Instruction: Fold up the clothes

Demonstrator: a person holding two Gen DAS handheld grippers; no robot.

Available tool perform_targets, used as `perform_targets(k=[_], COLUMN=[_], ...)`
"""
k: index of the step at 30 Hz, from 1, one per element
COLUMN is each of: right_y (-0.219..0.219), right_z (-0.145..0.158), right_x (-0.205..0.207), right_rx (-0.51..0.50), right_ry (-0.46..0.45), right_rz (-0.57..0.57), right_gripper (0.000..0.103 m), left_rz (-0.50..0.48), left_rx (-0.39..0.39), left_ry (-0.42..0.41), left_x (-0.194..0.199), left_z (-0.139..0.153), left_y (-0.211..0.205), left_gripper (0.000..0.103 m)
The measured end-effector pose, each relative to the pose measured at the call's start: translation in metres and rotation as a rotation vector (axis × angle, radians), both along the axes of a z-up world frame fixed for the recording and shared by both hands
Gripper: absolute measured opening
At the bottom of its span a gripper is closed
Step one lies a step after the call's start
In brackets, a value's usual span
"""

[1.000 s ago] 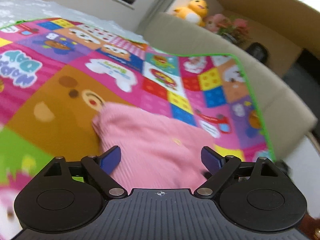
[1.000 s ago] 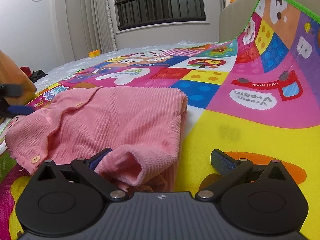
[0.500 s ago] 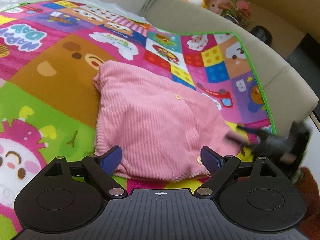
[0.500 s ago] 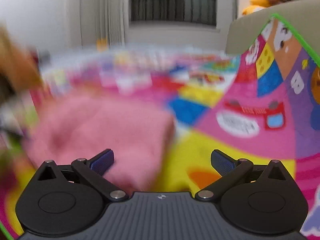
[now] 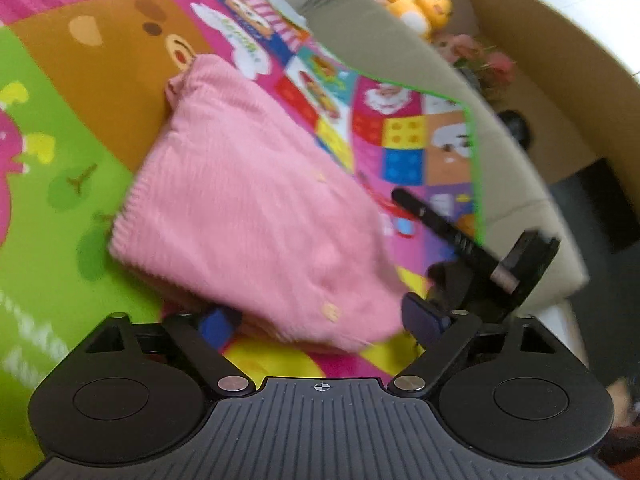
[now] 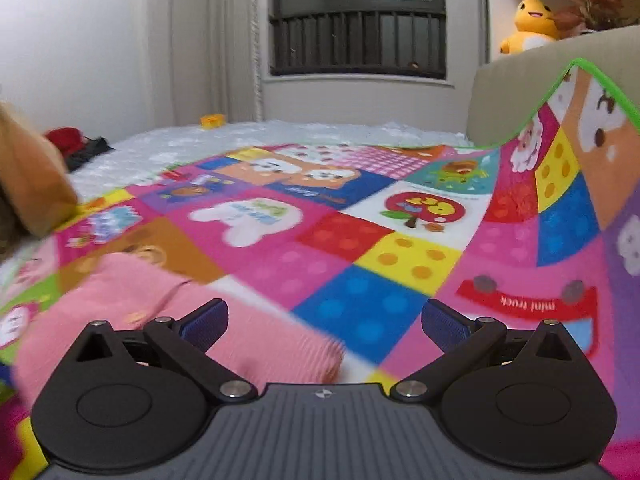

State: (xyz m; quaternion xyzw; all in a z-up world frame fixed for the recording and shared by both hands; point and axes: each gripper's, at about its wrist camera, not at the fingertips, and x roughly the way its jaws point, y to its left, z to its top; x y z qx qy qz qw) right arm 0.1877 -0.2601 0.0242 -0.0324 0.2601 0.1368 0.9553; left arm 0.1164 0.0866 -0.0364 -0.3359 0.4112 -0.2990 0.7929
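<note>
Left wrist view: pink knit garment [image 5: 256, 216] lies as a compact, roughly rectangular bundle on the play mat [image 5: 60, 184], mid-mat, its far side toward the mat's green-trimmed edge where it climbs the sofa [image 5: 516, 184]. Left gripper [image 5: 320, 320] spread wide, empty, at the bundle's near edge. Right gripper [image 6: 324, 322] also spread, empty, hovering at its right end. Looks folded already, though motion blur hides the layers. Fits either a pause between folds or a finished fold, so can't call the next move
</note>
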Motion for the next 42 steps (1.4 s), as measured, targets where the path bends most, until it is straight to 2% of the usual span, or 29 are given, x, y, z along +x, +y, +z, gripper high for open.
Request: perform_targets(k=[3, 7, 11, 14, 17, 18, 20, 23, 25, 28, 30, 33, 35, 39, 42], right_y=[0.001, -0.004, -0.013, -0.008, 0.009, 0.015, 0.025, 0.032, 0.028, 0.018, 0.015, 0.019, 0.025, 0.038, 0.041], right_z=[-0.018, -0.035, -0.046, -0.048, -0.047, -0.047, -0.049, -0.050, -0.053, -0.058, -0.060, -0.059, -0.057, -0.051, -0.037], right_x=[0.027, 0.036, 0.029, 0.009, -0.016, -0.024, -0.037, -0.047, -0.047, -0.041, -0.038, -0.042, -0.046, -0.062, -0.071], right_rx=[-0.048, -0.084, -0.102, -0.127, -0.154, -0.161, -0.168, -0.169, -0.145, -0.071, -0.039, -0.042, -0.053, -0.100, -0.152], right_ry=[0.032, 0.067, 0.093, 0.082, 0.058, 0.050, 0.040, 0.031, 0.039, 0.075, 0.093, 0.098, 0.102, 0.102, 0.061], right_rz=[-0.007, -0.009, -0.014, -0.007, 0.015, 0.023, 0.039, 0.031, 0.002, -0.068, -0.088, -0.117, -0.132, -0.066, -0.029], right_gripper=[0.085, 0.083, 0.083, 0.083, 0.083, 0.083, 0.083, 0.084, 0.090, 0.103, 0.103, 0.103, 0.103, 0.103, 0.103], left_rz=[0.001, -0.012, -0.004, 0.010, 0.031, 0.039, 0.042, 0.056, 0.079, 0.089, 0.074, 0.018, 0.000, 0.018, 0.037], left_rx=[0.043, 0.125, 0.192, 0.226, 0.276, 0.292, 0.290, 0.322, 0.368, 0.346, 0.315, 0.294, 0.372, 0.559, 0.572], left_ry=[-0.001, -0.035, -0.065, -0.093, -0.142, -0.158, -0.163, -0.179, -0.202, -0.264, -0.290, -0.300, -0.304, -0.288, -0.294], left_x=[0.018, 0.055, 0.108, 0.149, 0.175, 0.182, 0.188, 0.174, 0.154, 0.105, 0.075, 0.041, 0.032, 0.031, 0.033], left_z=[-0.002, 0.000, 0.004, 0.009, 0.013, 0.013, 0.012, 0.019, 0.029, 0.045, 0.052, 0.048, 0.039, 0.023, 0.022], left_y=[-0.003, -0.002, 0.001, -0.001, -0.007, -0.008, -0.009, -0.008, -0.007, -0.002, -0.002, -0.010, -0.017, -0.023, -0.015], left_gripper=[0.070, 0.054, 0.053, 0.055, 0.061, 0.067, 0.067, 0.067, 0.074, 0.088, 0.094, 0.094, 0.094, 0.094, 0.095])
